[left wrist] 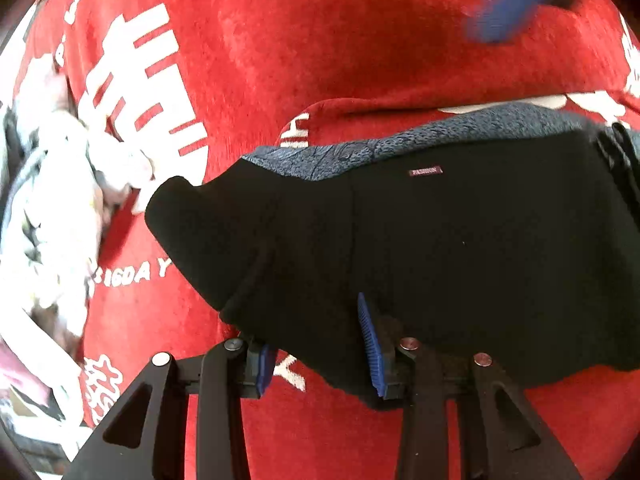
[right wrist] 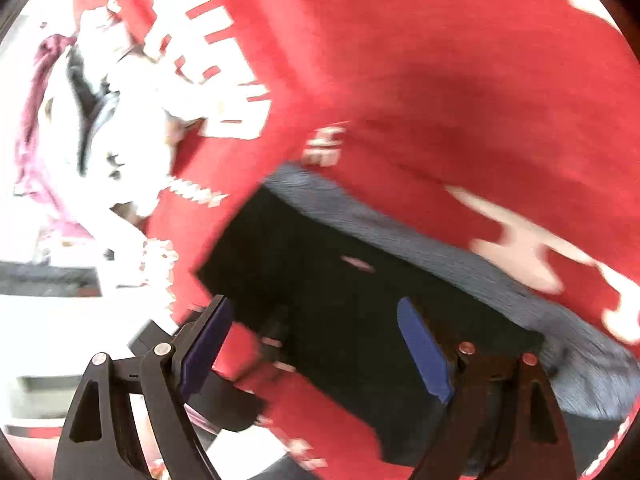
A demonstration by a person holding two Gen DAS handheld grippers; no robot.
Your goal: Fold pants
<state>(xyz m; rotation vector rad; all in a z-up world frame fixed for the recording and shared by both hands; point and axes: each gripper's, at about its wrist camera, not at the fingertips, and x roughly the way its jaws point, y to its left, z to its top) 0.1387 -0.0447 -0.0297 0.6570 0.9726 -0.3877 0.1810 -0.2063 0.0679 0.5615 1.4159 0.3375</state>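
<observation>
Black pants (left wrist: 460,248) with a grey fleece lining (left wrist: 400,144) lie folded on a red blanket (left wrist: 320,40). A small label (left wrist: 426,171) shows near the top edge. My left gripper (left wrist: 320,352) is open at the near edge of the pants, its jaws straddling the lower fold. My right gripper (right wrist: 316,356) is open above the pants (right wrist: 340,300), in a blurred view. A blue pad (left wrist: 508,8) of the right gripper shows at the left wrist view's top right.
The red blanket (right wrist: 440,60) bears large white lettering (left wrist: 140,80). A heap of white and mixed clothes (left wrist: 48,200) lies at the left, also in the right wrist view (right wrist: 100,120). A white surface (right wrist: 48,340) lies beyond the blanket's edge.
</observation>
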